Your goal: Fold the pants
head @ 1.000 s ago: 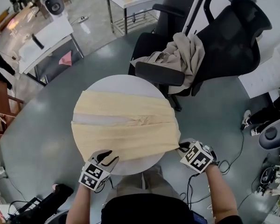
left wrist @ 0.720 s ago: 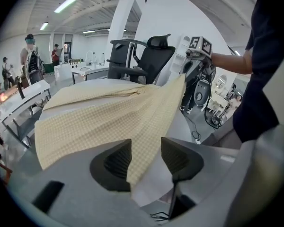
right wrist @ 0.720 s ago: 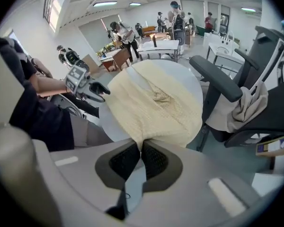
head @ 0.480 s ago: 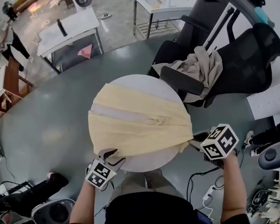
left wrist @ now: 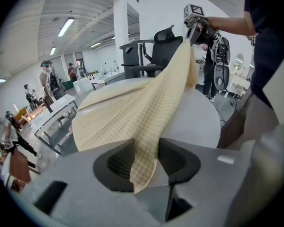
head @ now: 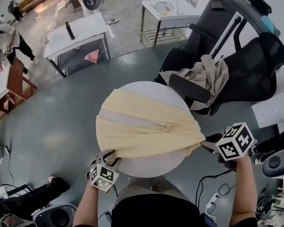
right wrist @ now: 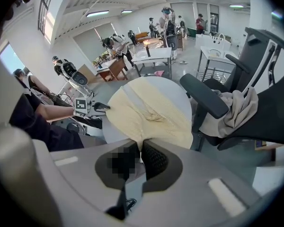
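- The black office chair (head: 246, 74) stands at the far right with a beige garment (head: 209, 77) heaped on its seat. It is apart from the work and we can ignore it.
- The round white table (head: 154, 167) sits in the middle, just in front of us. Its near rim and a far sliver are bare.
- The pants (head: 146, 131) are pale yellow and finely checked, spread flat across most of the tabletop. Their near edge is gathered toward both grippers, and the near right corner is lifted off past the table's right rim.
- We judge the cloth light, soft and limp. It drapes and sags between our two holds, so it should fold easily but will wrinkle or slide on the smooth top if dragged.
- The corners of the near edge look like the best places to hold it, keeping that edge taut as we carry it to the far side.
- The right gripper (head: 206, 141) is clenched tight on the near right corner, raised beside the table.
- The left gripper (head: 111, 157) sits at the near left rim. Its jaws have just been closing, and they pinch a bunched fold of the near left corner.
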